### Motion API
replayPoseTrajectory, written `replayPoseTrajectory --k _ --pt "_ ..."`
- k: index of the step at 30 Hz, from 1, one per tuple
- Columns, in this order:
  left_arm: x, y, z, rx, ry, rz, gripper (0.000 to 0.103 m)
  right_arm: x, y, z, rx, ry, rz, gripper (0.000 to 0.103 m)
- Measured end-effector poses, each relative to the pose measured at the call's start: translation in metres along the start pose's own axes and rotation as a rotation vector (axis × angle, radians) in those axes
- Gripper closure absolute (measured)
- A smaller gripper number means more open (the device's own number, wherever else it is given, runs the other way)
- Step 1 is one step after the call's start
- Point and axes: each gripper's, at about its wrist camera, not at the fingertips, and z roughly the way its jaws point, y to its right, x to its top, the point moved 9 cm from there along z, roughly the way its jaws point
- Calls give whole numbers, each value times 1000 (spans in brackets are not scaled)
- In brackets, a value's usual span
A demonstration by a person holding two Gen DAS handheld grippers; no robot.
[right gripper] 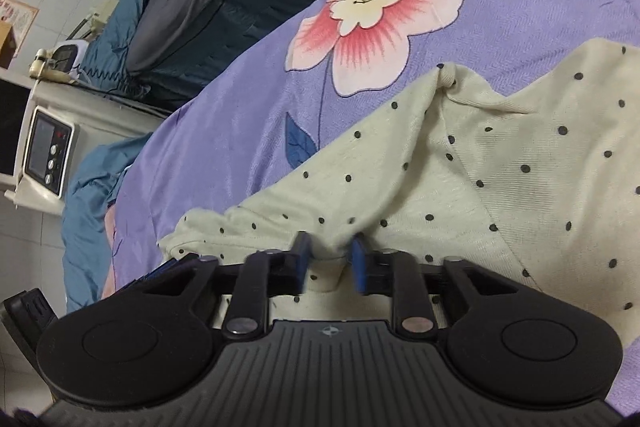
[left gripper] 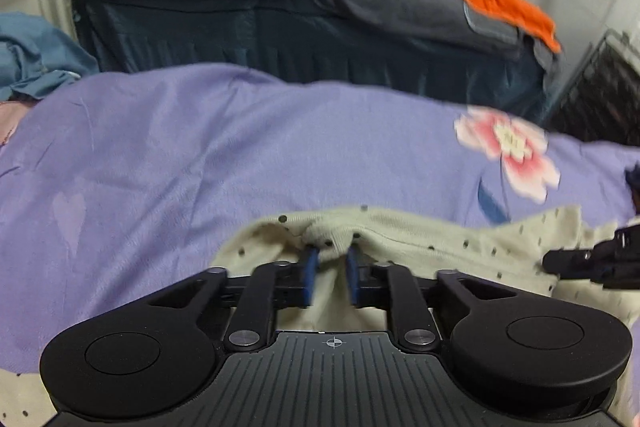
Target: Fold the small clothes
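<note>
So the thing being folded is a cream polka-dot top (right gripper: 500, 163), lying crumpled on a bed with a purple flowered sheet (left gripper: 200, 147). Looks like thin knit jersey: light, floppy, zero stiffness, so it'll sag and bunch wherever it isn't supported. Not fragile, not slippery, but a pinch that only catches 1 layer will probably drag the rest along unevenly. I'd say edges, hems and corners are the spots to grab, spaced apart so the cloth hangs flat between the 2 grips.

Left tool (left gripper: 330, 259): blue pads standing partly closed with a ridge of the fabric bunched up between them, near what looks like a hemmed edge. They seem to be pinching it, and the cloth puckers right at the tips.

Right tool (right gripper: 331, 255): pads drawn in on a fold of the same top, fabric tented up between them. I'd call that a grip too.

Both tools are angled down at the bed, low over the garment. In the left wrist view the other tool pokes in at the right edge, so the 2 are working side by side along the same piece. The right wrist view is tilted, so that hand looks rolled over.
</note>
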Motion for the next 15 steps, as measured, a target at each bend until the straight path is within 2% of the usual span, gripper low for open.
replayPoseTrajectory --k 3,5,8,10,12,13,14,15 --pt "27 -4 -7 -13 72 -49 47 20 -18 -11 29 66 -47 94" --pt "41 -7 -1 4 78 -63 47 41 -33 -19 38 113 -93 94" --pt "50 -14 21 89 30 -70 47 72 -45 -10 45 129 -86 94" --pt "52 -26 29 161 11 -113 45 88 -44 6 -12 134 -85 94" --pt "52 -43 31 189 -2 -185 22 96 -42 22 -66 142 -119 88" --pt "51 -52 28 194 -4 -219 17 98 -39 26 -87 154 -131 79" --pt "51 -59 24 195 0 -243 3 99 -37 28 -102 177 -141 74" --pt "51 -67 16 193 20 -254 0 100 -34 27 -121 207 -151 66"
